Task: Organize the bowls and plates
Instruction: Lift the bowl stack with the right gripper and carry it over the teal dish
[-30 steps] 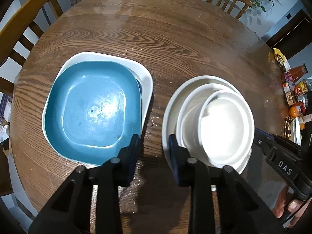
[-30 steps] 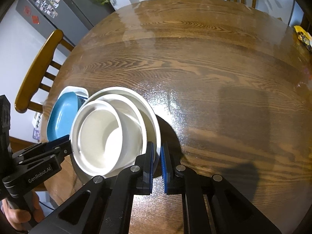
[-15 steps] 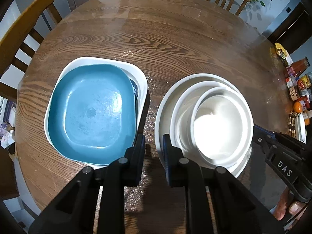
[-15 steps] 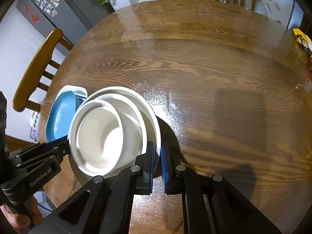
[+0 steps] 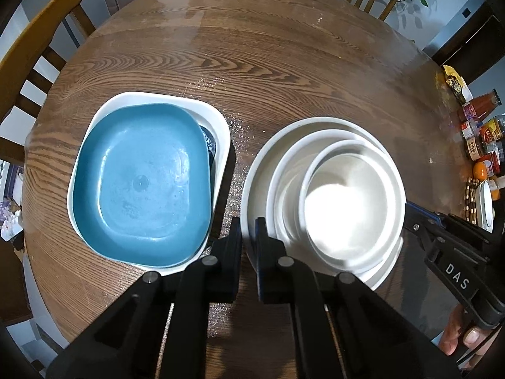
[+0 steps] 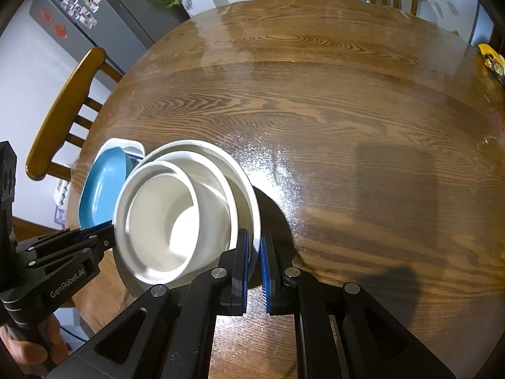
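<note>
A stack of round white dishes, a wide plate [image 5: 258, 170] with two nested bowls [image 5: 350, 199], is on the round wooden table [image 5: 252, 63]. My left gripper [image 5: 249, 230] is shut on the plate's left rim. My right gripper [image 6: 255, 246] is shut on the plate's opposite rim [image 6: 249, 189]. To the left sits a blue square plate [image 5: 142, 183] on a white square dish [image 5: 217, 123], with a dark patterned dish partly hidden between them. The blue plate also shows in the right wrist view [image 6: 101, 186].
Wooden chairs [image 5: 28, 44] stand around the table. Bottles, jars and an orange [image 5: 479, 135] crowd the table's right edge. A fridge with magnets [image 6: 75, 0] stands behind on the left.
My left gripper has closed from open onto the white plate's left rim. The right gripper stays clamped on the other rim. The stack seems slightly lifted or tilted.
</note>
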The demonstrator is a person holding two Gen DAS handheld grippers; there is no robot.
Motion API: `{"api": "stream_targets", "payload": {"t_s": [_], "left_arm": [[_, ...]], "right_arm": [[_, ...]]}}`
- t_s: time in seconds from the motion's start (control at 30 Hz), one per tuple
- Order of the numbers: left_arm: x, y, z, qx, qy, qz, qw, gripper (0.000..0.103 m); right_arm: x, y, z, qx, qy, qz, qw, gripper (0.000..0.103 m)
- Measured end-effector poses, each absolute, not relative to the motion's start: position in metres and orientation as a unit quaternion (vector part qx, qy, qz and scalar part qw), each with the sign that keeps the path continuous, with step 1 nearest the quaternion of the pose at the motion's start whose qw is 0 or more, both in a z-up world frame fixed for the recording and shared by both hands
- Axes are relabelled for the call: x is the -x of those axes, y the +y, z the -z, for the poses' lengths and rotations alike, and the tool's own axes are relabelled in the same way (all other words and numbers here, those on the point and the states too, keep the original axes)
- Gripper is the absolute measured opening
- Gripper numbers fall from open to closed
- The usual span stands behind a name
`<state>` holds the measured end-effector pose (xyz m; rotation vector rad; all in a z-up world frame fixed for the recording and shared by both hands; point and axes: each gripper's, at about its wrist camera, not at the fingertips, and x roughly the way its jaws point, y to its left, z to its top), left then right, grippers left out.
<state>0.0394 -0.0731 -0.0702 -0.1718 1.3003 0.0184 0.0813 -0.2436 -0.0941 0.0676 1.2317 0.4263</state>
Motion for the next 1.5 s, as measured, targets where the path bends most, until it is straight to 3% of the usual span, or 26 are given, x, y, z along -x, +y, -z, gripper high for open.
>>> {"api": "stream_targets", "payload": {"t_s": [1.5], "left_arm": [[-0.028,-0.078,0.051,0.06,0.58,0.012,0.812,0.003]], "right_arm": [[-0.067,-0.245,0.073,-0.032,0.548,-0.174,0.817,0.01]]}}
